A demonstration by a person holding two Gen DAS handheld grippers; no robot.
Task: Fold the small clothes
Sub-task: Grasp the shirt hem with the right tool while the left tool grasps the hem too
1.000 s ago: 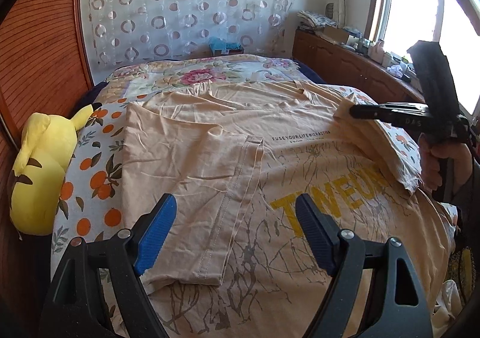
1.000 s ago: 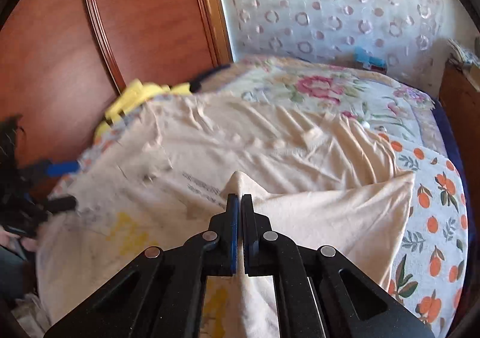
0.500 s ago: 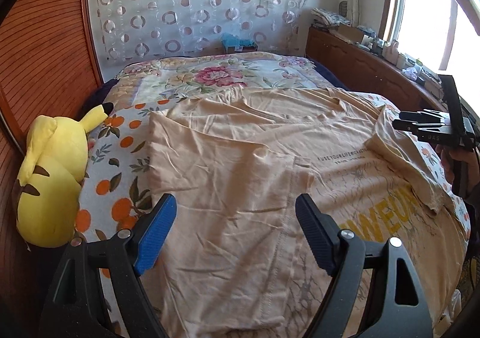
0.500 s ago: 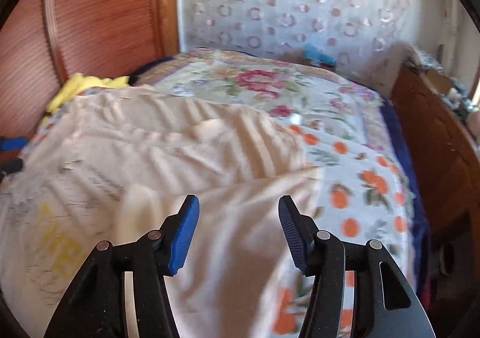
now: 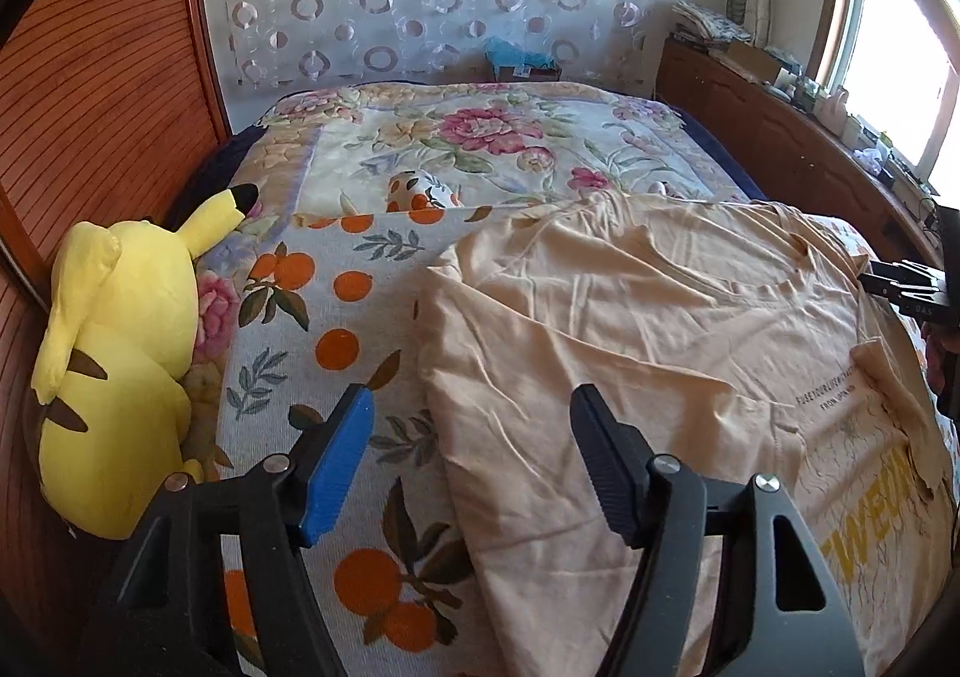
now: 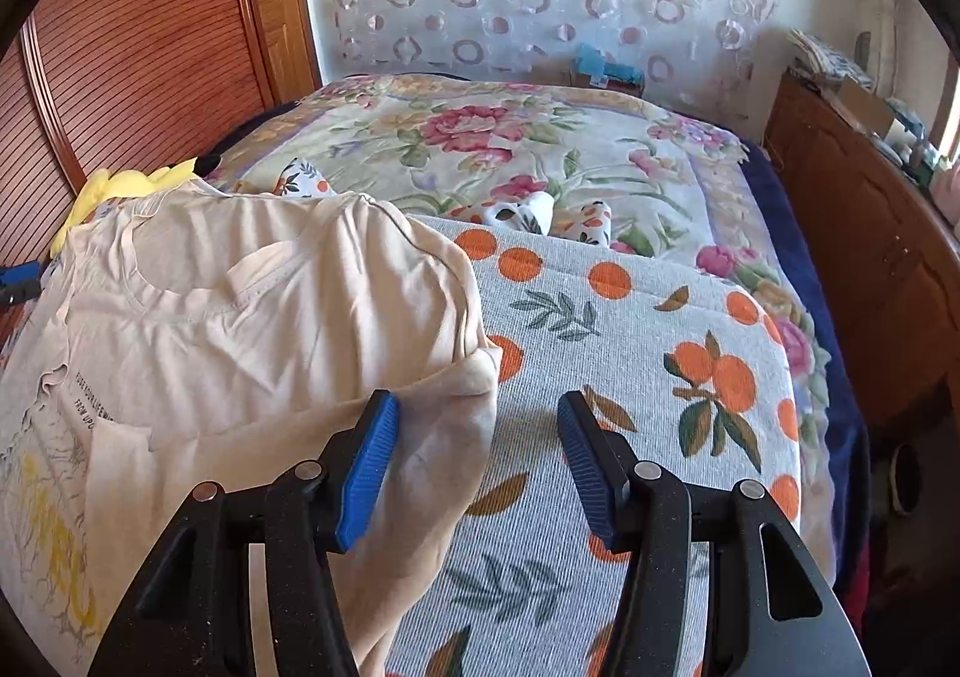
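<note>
Both my tools gape, empty: left tool point(image 5: 471, 464) straddles T-shirt point(image 5: 630, 329) left edge, right tool point(image 6: 477, 452) straddles right edge point(image 6: 474, 377); shirt long axis toward me.

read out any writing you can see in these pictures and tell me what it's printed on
"WEON": big yellow letters on the peach T-shirt, first letter cut off at the frame edge.
Two small dark lines above it on the shirt: too small to read surely.
"DAS": faint marking on the right gripper, unsure.
Nothing else is readable.

Left gripper point(image 5: 471, 458) gapes over the peach T-shirt's point(image 5: 648, 353) edge; yellow plush point(image 5: 114, 377) alongside.
</note>
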